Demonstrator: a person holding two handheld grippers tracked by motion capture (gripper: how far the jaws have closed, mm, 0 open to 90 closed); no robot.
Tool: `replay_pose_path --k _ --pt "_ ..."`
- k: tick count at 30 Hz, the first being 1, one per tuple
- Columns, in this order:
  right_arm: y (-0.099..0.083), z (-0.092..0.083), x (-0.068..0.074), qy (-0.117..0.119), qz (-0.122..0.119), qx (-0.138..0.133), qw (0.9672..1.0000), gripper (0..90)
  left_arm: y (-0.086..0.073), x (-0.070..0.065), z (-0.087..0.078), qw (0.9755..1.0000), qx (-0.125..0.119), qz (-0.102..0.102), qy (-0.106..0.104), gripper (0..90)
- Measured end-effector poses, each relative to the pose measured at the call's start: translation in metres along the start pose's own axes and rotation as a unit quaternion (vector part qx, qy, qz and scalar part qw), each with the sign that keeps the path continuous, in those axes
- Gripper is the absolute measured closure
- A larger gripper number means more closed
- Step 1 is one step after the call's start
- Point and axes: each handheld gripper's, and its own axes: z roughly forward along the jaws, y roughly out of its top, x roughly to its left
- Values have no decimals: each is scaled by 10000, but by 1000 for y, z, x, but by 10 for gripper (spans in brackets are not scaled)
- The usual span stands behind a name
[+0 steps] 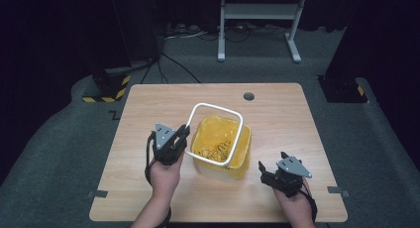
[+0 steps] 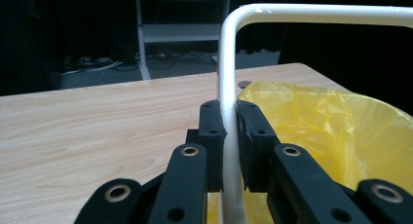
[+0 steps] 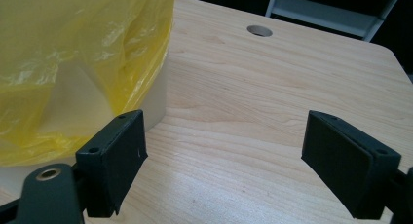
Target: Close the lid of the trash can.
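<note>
A white bin lined with a yellow bag (image 1: pixel 233 158) stands in the middle of the wooden table (image 1: pixel 148 104). Above its mouth a white square ring (image 1: pixel 218 107) hangs tilted, its far side higher. My left gripper (image 1: pixel 185 132) is shut on the ring's left side. In the left gripper view the pads pinch the white ring (image 2: pixel 311 12) just below a rounded corner, where the left gripper (image 2: pixel 230 121) sits beside the yellow bag (image 2: pixel 341 131). My right gripper (image 1: pixel 272 161) stands open to the bin's right, apart from it. The right gripper (image 3: pixel 224 160) has bare table between its jaws, with the yellow bag (image 3: pixel 73 53) at left.
A round cable hole (image 1: pixel 249 96) sits near the table's far edge, also seen as the hole (image 3: pixel 259 30) in the right gripper view. Behind the table stand a white-framed stand (image 1: pixel 257 12) and a base with black-and-yellow tape (image 1: pixel 106 91). Grey carpet surrounds the table.
</note>
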Motion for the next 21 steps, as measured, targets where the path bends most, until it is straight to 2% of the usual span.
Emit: replay_pose_path --k 3,10,17,21 --pt "1 -1 0 -10 13 -51 10000 159 1 -7 2 10000 28 23 -9 816" --pt "1 -2 -1 -14 45 -56 10000 160 3 -21 8 9997 126 221 -26 815" --pt "1 -2 -2 -5 57 -41 10000 161 1 -25 11 9997 203 166 26 815" --pt "2 -3 -2 -5 58 -71 10000 161 0 -27 12 9995 242 209 73 815"
